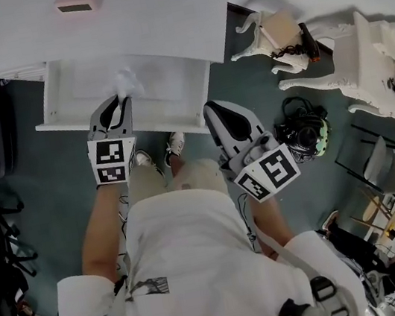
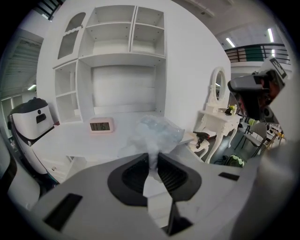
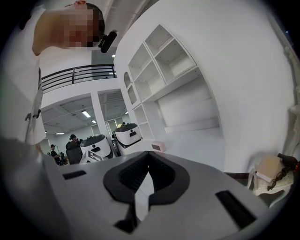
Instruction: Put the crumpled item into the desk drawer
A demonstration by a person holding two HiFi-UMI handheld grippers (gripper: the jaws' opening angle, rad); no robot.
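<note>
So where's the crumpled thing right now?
The crumpled item is pinched in the left gripper, left of centre in the head view, over the open desk drawer.

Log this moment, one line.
left claw: shut on crumpled plastic | right claw: shut, empty | drawer: open, plastic held over it, not released
</note>
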